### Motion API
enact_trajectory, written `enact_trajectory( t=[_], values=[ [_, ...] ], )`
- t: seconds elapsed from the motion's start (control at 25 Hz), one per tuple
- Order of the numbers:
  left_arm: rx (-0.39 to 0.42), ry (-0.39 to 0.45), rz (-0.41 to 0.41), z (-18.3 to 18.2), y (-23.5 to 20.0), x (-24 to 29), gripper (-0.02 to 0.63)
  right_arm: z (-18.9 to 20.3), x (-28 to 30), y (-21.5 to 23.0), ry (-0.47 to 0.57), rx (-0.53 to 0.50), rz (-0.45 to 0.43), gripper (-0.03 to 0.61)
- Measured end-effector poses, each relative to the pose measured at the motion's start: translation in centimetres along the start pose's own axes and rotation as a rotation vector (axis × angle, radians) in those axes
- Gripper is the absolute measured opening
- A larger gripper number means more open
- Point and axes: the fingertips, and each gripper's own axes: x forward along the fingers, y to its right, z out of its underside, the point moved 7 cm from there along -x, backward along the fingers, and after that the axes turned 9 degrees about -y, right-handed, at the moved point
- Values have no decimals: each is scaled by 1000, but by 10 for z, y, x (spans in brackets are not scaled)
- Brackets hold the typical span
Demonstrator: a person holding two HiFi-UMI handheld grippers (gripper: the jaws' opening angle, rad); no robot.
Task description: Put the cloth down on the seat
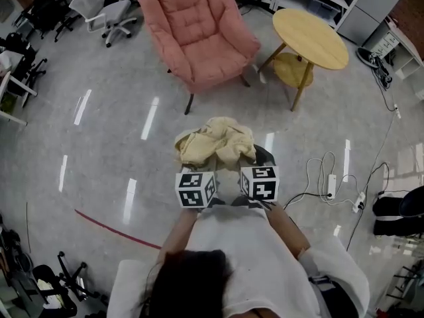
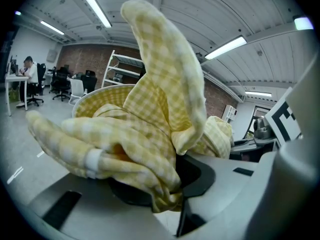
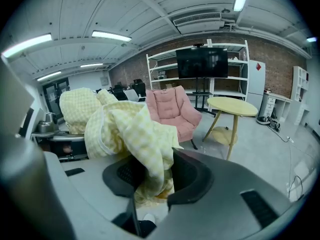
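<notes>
Hanging bunched, cloth pinched in L tongs & R tongs.

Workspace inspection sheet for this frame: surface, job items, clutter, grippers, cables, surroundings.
Surface: pink armchair ahead of the person; no cloth on its seat yet.
Job's things: yellow checked cloth, bunched, held off the floor between both grippers.
Clutter: nothing seen on the seat.
Grippers: left hand-held gripper and right hand-held gripper, each shut on the cloth.
Cables: white power strip with leads on the floor, to the person's right.
Surroundings: round wooden table beside the armchair; office chairs far left.
</notes>
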Motion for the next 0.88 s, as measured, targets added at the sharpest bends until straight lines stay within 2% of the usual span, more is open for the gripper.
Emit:
enact_trajectory(
  t=[0.56, 0.68, 0.88],
  values=[
    [-38, -33, 27, -3, -16, 8, 110, -1, 10, -5, 4, 28, 11, 146],
    [-72, -39, 25, -7, -15, 19, 110, -6, 15, 4, 0, 16, 4, 146],
    [-67, -36, 8, -24, -4, 47, 111, -24, 29, 33, -6, 17, -7, 146]
  ],
)
